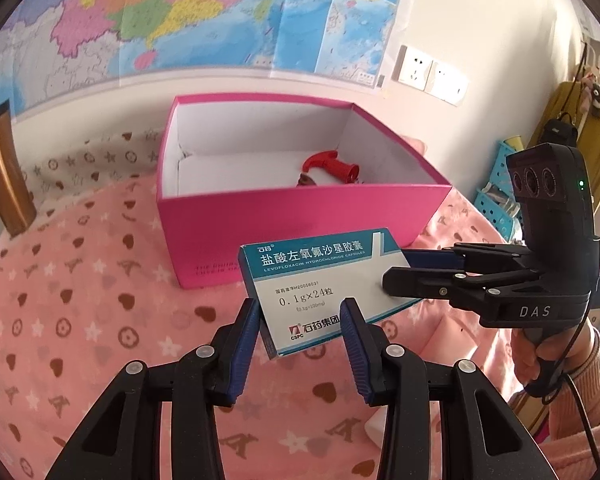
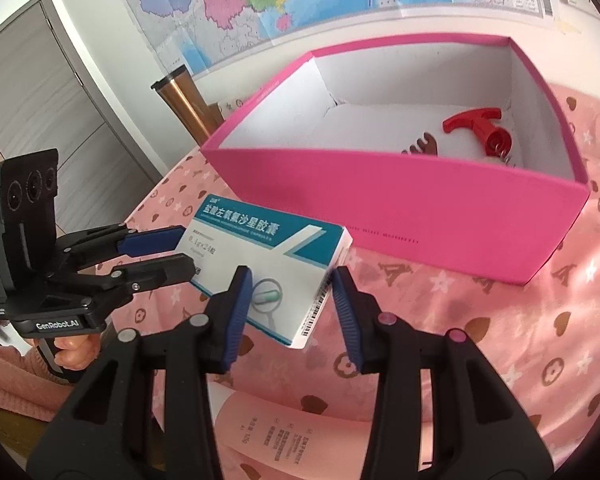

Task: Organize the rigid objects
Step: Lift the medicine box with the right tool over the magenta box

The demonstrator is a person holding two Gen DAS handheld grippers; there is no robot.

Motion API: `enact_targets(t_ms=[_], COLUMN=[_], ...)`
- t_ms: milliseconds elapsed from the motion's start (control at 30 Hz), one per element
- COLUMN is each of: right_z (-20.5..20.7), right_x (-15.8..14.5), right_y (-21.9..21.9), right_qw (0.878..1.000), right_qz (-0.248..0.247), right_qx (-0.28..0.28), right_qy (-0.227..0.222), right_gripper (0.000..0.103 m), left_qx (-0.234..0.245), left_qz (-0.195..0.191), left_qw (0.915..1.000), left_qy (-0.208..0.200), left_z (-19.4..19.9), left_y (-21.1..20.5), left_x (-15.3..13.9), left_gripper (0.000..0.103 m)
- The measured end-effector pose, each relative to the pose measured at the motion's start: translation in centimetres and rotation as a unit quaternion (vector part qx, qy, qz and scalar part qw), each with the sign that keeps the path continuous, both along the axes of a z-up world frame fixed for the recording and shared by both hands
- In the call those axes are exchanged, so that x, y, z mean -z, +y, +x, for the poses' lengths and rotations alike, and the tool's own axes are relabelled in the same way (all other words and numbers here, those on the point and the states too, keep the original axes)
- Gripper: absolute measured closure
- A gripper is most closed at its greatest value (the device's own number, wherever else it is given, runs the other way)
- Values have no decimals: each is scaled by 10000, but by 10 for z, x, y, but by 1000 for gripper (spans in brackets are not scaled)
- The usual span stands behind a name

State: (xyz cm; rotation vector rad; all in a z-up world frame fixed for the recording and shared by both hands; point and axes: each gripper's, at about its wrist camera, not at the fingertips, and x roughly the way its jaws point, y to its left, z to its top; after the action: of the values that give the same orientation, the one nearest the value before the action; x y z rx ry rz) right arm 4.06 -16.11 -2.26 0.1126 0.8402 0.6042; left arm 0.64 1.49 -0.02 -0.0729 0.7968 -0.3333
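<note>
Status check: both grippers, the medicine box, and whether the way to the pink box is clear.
Left gripper and right gripper both shut on medicine box, held clear of the bedspread. Pink box open ahead, red corkscrew inside. Nothing in between.

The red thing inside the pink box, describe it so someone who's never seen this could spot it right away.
Find the open pink box on the pink patterned cloth. On its white floor, near one end wall, lies a red plastic tool with a T-shaped handle. It is the only bright red item there; the small piece beside it is dark brown.
</note>
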Motion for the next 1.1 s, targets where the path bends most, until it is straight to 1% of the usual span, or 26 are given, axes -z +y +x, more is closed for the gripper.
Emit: enact_targets(t_ms=[433, 633, 1100], right_z=[2, 6, 6], right_x=[-27, -33, -40], right_y=[-3, -2, -2], right_qw=[9993, 9989, 9982], right_qz=[-25, -30, -38], right_qx=[78, 58, 90], right_qy=[-357, -464, -589], right_gripper=[58, 58, 58], left_qx=[109, 103, 77], left_qz=[29, 37, 107], left_qw=[9994, 9990, 9984], left_qy=[-318, -430, -551], left_z=[7, 9, 11], left_y=[-3, -3, -5], left_x=[-21, -28, -32], left_gripper=[62, 62, 62])
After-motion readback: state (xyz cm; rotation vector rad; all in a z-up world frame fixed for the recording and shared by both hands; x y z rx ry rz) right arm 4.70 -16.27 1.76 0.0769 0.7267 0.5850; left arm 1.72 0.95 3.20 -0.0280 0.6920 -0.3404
